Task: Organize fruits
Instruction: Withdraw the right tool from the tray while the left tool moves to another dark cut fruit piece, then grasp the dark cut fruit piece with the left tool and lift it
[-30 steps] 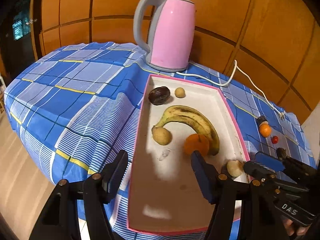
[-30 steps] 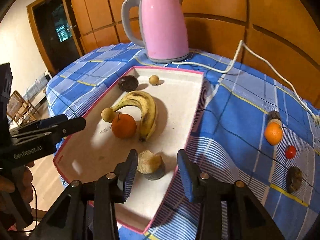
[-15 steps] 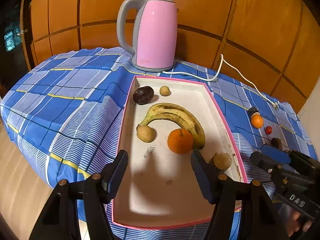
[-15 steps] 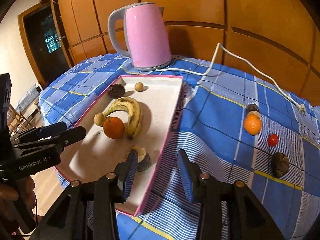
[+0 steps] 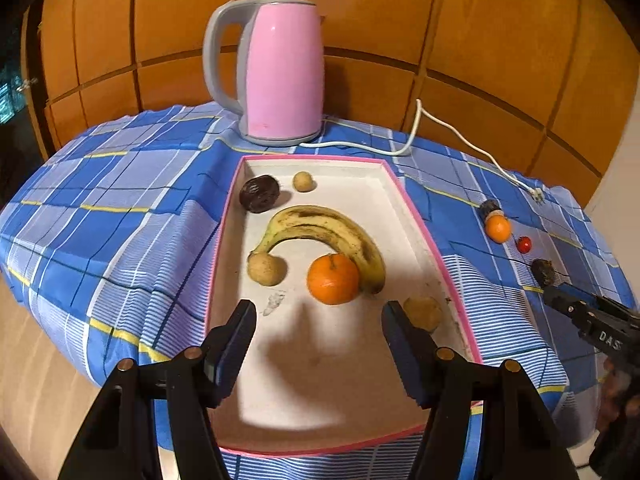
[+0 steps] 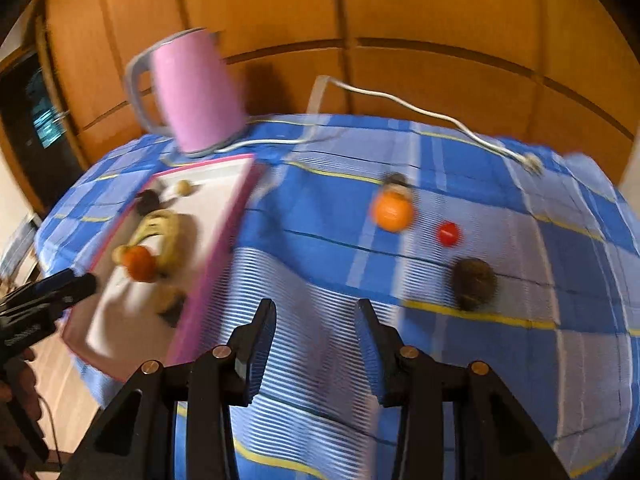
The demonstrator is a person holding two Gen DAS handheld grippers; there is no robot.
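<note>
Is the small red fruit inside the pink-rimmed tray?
No, the small red fruit lies on the blue checked cloth, well to the right of the tray.

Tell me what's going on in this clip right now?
A person with two handheld grippers is sorting fruit into a pink-rimmed tray on a blue checked cloth. The tray holds a banana, an orange and several small round fruits. The right gripper, open and empty, points at the fruits on the cloth: another orange, a small red fruit and a dark one. The left gripper hovers open over the tray.
</note>
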